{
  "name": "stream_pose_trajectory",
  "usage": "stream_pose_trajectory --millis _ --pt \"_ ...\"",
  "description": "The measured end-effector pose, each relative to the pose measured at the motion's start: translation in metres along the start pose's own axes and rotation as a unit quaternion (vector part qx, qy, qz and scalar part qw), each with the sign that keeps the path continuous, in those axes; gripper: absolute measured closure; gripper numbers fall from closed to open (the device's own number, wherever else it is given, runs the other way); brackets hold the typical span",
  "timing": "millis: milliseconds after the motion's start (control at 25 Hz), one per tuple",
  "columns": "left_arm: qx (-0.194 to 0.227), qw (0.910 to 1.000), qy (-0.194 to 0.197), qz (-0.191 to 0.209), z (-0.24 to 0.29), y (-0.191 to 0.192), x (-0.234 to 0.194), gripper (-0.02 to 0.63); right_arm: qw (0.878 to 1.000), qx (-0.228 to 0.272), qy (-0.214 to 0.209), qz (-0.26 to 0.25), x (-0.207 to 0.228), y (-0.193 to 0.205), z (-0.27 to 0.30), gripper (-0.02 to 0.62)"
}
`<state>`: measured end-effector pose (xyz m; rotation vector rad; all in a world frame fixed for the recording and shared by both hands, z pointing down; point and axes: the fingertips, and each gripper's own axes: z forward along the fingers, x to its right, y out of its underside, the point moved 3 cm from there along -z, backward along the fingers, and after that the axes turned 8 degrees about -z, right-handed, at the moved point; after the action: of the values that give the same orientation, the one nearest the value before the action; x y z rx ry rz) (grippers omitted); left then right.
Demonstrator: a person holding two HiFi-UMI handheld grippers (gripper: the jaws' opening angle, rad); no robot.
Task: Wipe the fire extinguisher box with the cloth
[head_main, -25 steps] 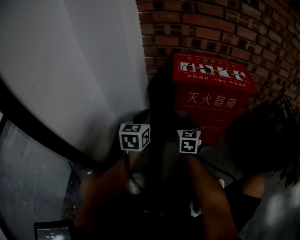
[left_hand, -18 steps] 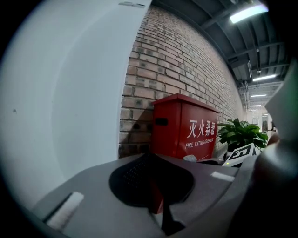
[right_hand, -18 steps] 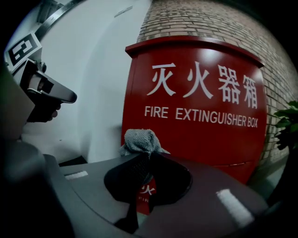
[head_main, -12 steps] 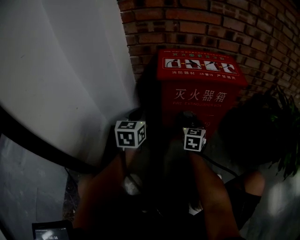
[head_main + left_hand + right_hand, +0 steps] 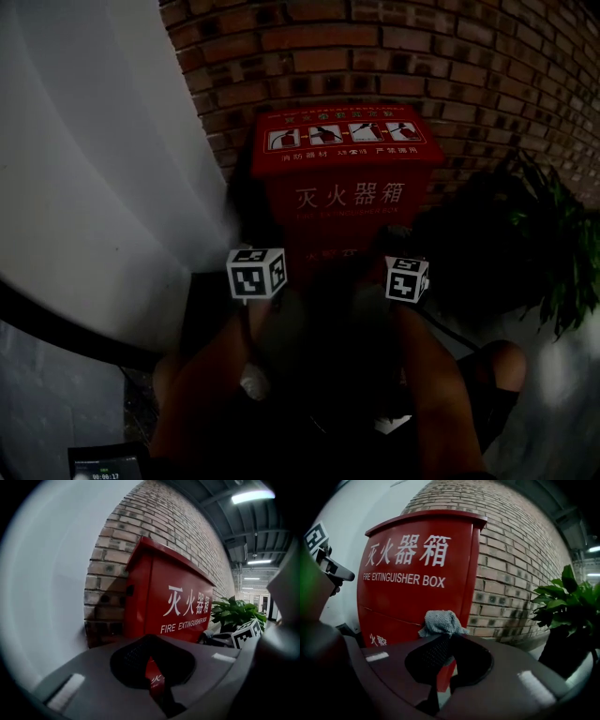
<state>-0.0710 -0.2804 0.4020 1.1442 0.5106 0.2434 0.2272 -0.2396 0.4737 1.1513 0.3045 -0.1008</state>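
White lettering on a red box
The front of the fire extinguisher box [image 5: 417,573] carries large white characters 灭火器箱, with "FIRE EXTINGUISHER BOX" in smaller capitals beneath. Toward 7 o'clock on that front, smaller white characters are partly hidden. Its lid [image 5: 339,136] bears pictogram panels whose print is too small to read.

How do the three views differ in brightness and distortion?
Head view: dim, only the fire extinguisher box reads clearly. Left gripper view: brighter, the brick wall bent by the wide lens, the ceiling lamp glaring. Right gripper view: bright, the cloth sharp.
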Motion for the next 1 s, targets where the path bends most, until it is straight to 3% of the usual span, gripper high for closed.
stream_pose_trajectory --millis 200,360,600,880,1000 --pt "-0.005 0.9998 0.012 0.015 0.012 -0.002 0.013 0.606 1.000 -0.004 0.015 0.003 0.025 0.006 -0.004 0.566" --pt "0.009 0.9995 0.012 0.029 0.006 -0.010 0.009 0.606 1.000 -0.002 0.001 0.003 0.011 0.010 -0.006 0.566" --pt "-0.006 0.9997 0.001 0.024 -0.010 0.009 -0.015 0.607 0.998 0.004 -0.055 -0.024 -0.060 0.008 -0.008 0.566" --pt "-0.009 0.9963 -0.020 -0.083 -0.054 0.038 -0.069 0.606 0.990 0.025 -0.135 -0.033 -0.163 -0.013 -0.005 0.566" --pt "-0.006 0.9957 -0.056 -0.073 -0.078 0.047 -0.106 0.607 0.986 0.026 -0.162 -0.040 -0.203 -0.019 -0.004 0.566"
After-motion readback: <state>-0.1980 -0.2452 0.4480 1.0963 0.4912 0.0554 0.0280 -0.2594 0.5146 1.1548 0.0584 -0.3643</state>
